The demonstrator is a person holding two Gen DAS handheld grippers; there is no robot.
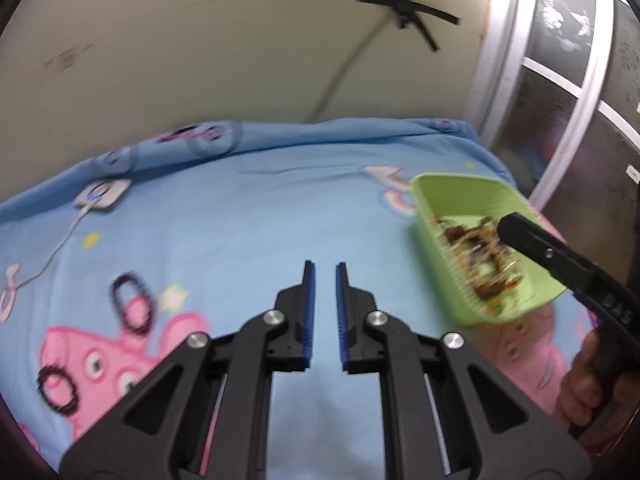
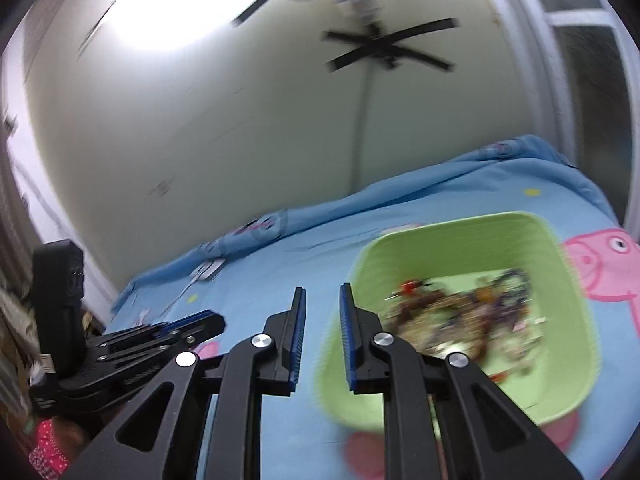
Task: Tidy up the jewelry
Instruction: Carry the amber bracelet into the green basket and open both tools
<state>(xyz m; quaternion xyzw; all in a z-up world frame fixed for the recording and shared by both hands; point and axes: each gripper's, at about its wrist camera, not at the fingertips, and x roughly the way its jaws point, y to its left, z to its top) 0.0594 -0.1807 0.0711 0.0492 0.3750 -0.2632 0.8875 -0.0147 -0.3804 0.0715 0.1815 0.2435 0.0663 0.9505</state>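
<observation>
On blue bedsheet, green basket of jewelry

I saw both fisheye views bowed hard at the edges, with dark corners. Light was soft and even on the bed, but a white glare blew out the upper wall in my right view. Motion blur smeared the green basket, its jewelry and the bracelets.
</observation>
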